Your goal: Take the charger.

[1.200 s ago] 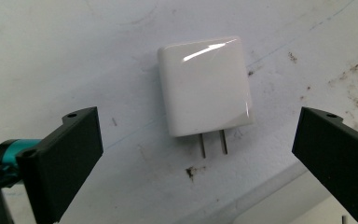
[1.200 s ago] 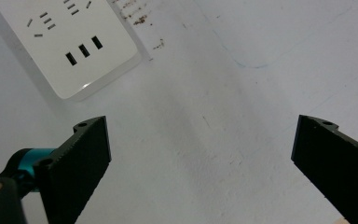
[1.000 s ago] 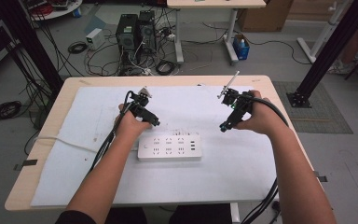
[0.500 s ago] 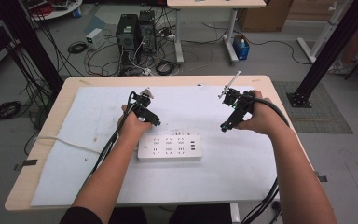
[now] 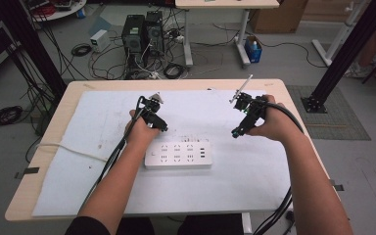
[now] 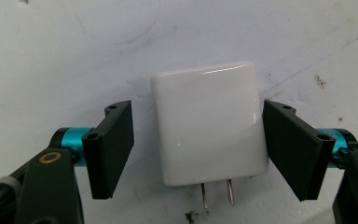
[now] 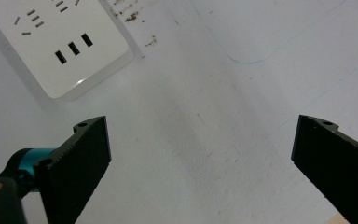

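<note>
Left tool (image 6: 198,149) released, straddling white charger (image 6: 209,123) off-centre; closing may skew it; right tool (image 7: 200,158) released, idle near power strip (image 7: 63,44).

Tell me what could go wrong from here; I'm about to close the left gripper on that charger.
The left gripper is open around the charger; its right jaw sits near the side, the left one apart, so closing may shove or twist it. The casing looks glossy and could slip. Its prongs point back toward the gripper, so it would need turning before reaching the power strip. The right gripper is open over bare sheet, not steadying the strip.
</note>
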The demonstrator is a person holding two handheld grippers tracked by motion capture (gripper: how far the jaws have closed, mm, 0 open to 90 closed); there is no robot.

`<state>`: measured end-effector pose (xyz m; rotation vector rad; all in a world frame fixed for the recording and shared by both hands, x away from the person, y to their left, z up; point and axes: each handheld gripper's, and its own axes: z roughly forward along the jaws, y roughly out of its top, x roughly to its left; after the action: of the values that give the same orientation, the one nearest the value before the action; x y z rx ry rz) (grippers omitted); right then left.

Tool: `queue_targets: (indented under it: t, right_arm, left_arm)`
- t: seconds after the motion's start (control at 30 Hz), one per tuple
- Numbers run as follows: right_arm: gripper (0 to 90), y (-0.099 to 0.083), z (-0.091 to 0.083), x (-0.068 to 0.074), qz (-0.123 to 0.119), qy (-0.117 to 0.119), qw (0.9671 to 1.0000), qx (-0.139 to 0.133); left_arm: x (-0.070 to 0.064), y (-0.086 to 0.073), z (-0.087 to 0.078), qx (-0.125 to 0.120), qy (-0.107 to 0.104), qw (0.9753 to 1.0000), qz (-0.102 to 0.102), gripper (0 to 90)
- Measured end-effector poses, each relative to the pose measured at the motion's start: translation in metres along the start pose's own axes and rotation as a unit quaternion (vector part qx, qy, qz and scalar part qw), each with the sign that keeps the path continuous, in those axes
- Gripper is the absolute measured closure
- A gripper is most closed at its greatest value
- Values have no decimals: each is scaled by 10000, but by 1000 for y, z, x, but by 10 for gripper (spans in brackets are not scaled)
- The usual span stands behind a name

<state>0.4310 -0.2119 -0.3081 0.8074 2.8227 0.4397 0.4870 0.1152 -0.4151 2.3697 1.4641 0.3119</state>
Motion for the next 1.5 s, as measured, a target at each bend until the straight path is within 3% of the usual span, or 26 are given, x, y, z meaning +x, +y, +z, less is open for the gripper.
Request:
queue_targets:
  t: [0.23,0.4,0.63,0.83,1.07,1.17,1.23,1.27,1.33,1.5]
  right_arm:
    - [39,-1,1,0,27,-15,10000,10]
    - [39,-2,1,0,44,-28,10000,17]
    - [39,-1,1,0,25,-31,10000,-11]
    - [39,1,1,1,20,-31,10000,-16]
    - [39,3,0,2,7,-15,10000,-59]
    - [39,4,0,4,3,-23,10000,-74]
    - [39,5,0,4,-6,-29,10000,-72]
    - [39,5,0,4,-6,-29,10000,-72]
    - [39,7,1,7,-53,-44,9999,-78]
    - [39,8,0,10,-103,-39,9999,-106]
  left_arm:
    - [-3,0,4,83,4,10000,38,326]
    - [-5,1,2,85,29,9998,162,423]
    - [-5,0,-2,108,16,9998,192,425]
    - [-5,1,-13,72,6,9993,366,425]
    - [-3,2,-34,-65,-145,9980,610,425]
    - [1,2,-49,-172,-384,9959,800,426]
    - [1,2,-49,-172,-384,9959,800,426]
    - [3,2,-58,-235,-502,9942,918,426]
    - [2,1,-65,-243,-490,9926,1084,426]
    - [2,-1,-84,-220,-582,9844,1643,426]
